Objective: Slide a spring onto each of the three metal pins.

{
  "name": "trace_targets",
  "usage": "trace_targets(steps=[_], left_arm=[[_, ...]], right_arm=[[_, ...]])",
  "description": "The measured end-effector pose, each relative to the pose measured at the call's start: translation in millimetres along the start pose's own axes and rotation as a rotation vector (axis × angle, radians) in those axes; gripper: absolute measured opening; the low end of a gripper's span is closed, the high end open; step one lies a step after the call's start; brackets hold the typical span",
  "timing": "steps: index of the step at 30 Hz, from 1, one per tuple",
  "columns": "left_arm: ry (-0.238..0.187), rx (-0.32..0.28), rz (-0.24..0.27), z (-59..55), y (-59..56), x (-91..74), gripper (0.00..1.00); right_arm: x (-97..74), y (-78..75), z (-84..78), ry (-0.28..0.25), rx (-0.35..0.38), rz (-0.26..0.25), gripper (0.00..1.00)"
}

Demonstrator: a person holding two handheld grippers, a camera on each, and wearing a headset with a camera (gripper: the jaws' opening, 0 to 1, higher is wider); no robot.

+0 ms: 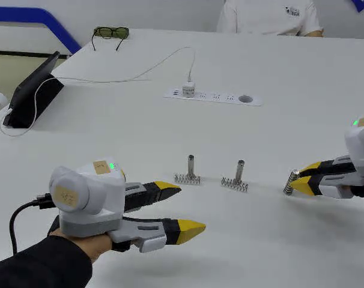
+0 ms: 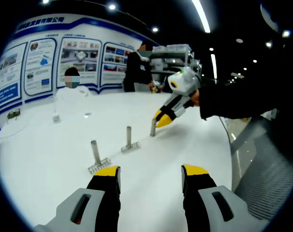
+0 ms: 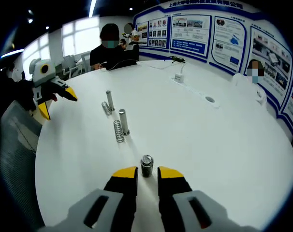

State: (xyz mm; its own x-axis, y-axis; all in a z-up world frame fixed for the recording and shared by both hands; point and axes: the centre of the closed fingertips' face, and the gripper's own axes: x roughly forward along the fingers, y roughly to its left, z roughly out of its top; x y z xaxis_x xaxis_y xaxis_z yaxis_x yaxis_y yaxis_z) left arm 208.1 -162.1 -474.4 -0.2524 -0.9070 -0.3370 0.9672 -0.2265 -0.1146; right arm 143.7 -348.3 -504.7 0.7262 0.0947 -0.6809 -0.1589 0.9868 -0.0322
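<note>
One pin sprung, two to go.

On my right, the end pin [image 3: 146, 160] already wears its fitted spring [image 1: 290, 182]. My right tongs [image 3: 147, 173] sit narrow with a tip on either side of the coil, and I cannot tell whether they pinch it or merely flank it. The middle pin [image 1: 239, 170] and the left pin [image 1: 191, 164] stand upright and bare on the worktop [image 1: 170, 258]. A loose coil lies flat at the foot of each, the middle spring [image 1: 235, 184] and the left spring [image 1: 187, 178]. My left tongs [image 1: 191, 209] hang wide and empty, near the left pin but apart from it. I judge the job about a third done: two springs remain to be lifted and threaded on.
</note>
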Motion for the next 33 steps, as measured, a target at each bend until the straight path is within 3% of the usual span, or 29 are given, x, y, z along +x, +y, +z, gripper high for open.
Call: trace_targets(steps=[16,26,33], left_arm=[[-0.007,0.021,-0.035,5.4,-3.2,4.4,0.51],[-0.015,0.030,-0.043,8.9,-1.6,4.6,0.51],[-0.018,0.029,-0.042,9.1,-1.5,4.6,0.51]], right_arm=[[-5.8,25.5,-12.6,0.011,0.026,0.001,0.17],[-1.4,39.8,-7.2,0.008,0.017,0.015,0.17],[12.4,52.1,4.5,-0.006,-0.003,0.046,0.17]])
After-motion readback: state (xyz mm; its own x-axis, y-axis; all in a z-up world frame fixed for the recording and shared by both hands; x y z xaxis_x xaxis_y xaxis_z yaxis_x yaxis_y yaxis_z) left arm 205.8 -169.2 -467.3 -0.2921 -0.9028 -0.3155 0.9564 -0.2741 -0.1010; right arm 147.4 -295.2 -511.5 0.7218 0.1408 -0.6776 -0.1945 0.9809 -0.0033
